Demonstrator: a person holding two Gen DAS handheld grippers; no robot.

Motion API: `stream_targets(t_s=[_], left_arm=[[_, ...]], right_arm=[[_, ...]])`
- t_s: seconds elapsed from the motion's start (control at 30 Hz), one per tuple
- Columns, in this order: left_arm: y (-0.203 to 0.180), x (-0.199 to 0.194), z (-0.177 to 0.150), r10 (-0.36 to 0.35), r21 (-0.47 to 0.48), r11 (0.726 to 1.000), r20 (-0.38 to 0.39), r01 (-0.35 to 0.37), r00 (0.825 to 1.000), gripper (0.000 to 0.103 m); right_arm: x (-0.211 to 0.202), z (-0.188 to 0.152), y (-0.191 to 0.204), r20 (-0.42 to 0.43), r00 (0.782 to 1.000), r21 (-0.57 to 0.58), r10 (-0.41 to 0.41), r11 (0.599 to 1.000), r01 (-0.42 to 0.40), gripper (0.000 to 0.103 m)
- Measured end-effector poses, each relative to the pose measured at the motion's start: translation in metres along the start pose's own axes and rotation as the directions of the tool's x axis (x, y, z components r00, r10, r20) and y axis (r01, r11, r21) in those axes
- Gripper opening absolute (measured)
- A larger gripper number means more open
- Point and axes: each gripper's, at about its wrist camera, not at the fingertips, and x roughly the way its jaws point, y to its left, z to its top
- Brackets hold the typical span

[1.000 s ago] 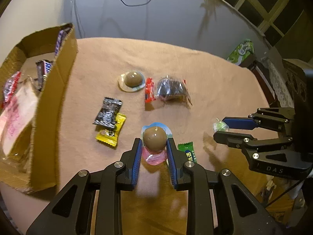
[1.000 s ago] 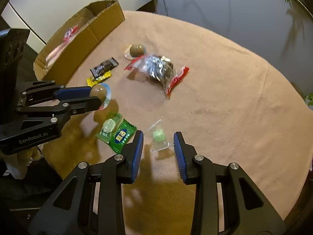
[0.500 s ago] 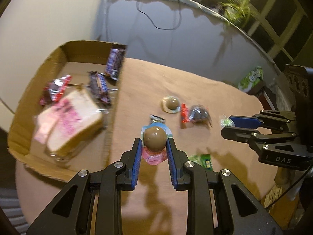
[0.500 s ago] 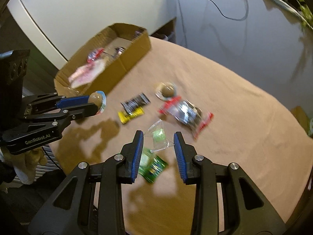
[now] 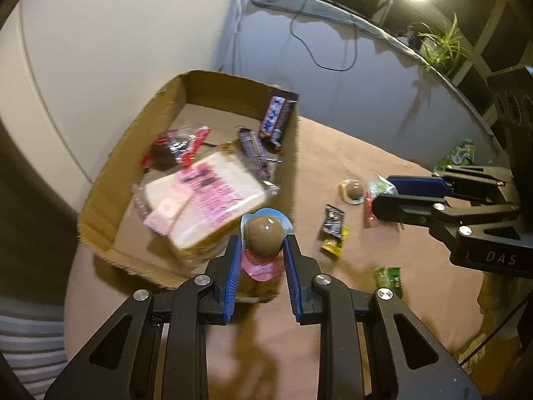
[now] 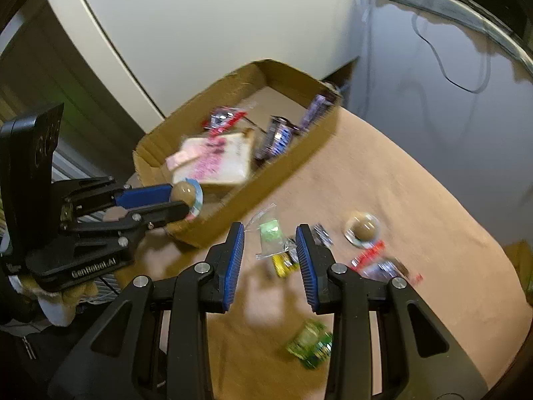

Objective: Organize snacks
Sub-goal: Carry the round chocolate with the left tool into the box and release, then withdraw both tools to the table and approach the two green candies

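Your left hand-held gripper (image 5: 261, 252) is pinching the light, rigid chocolate cup (image 5: 264, 236) across its dome above the cardboard box (image 5: 100, 196); your right hand-held gripper (image 6: 270, 246) is clamping the flimsy, crinkly green candy packet (image 6: 271, 233) over the desk (image 6: 416, 233).

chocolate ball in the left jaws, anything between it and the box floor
Partly. The chocolate ball hangs at the cardboard box's near edge, and the bagged bread lies right under and ahead of it. Bare box floor shows only further back, past the candy bars.

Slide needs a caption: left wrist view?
Left gripper holds a chocolate-ball snack beside the cardboard box.
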Motion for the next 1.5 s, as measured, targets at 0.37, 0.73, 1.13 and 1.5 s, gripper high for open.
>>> stream_targets(t_s=[0.37, 0.73, 1.13, 1.5], left_arm=[[0.026, -0.004, -0.001, 0.032, -0.033, 0.999, 0.009, -0.031, 0.999, 0.024], [0.041, -0.005, 0.0, 0.043, -0.059, 0.997, 0.012, -0.042, 0.999, 0.024], [0.042, -0.006, 0.002, 0.05, -0.067, 0.997, 0.009, -0.049, 0.999, 0.03], [0.041, -0.007, 0.003, 0.055, -0.069, 0.996, 0.014, -0.054, 0.998, 0.039]], right_arm=[[0.043, 0.032, 0.035, -0.051, 0.998, -0.065, 0.041, 0.997, -0.044, 0.034], [0.064, 0.041, 0.047, -0.077, 0.996, -0.092, 0.046, 0.994, -0.053, 0.034], [0.065, 0.046, 0.048, -0.067, 0.997, -0.086, 0.04, 0.995, -0.045, 0.046], [0.053, 0.049, 0.042, -0.041, 0.999, -0.059, 0.02, 0.998, -0.022, 0.065]])
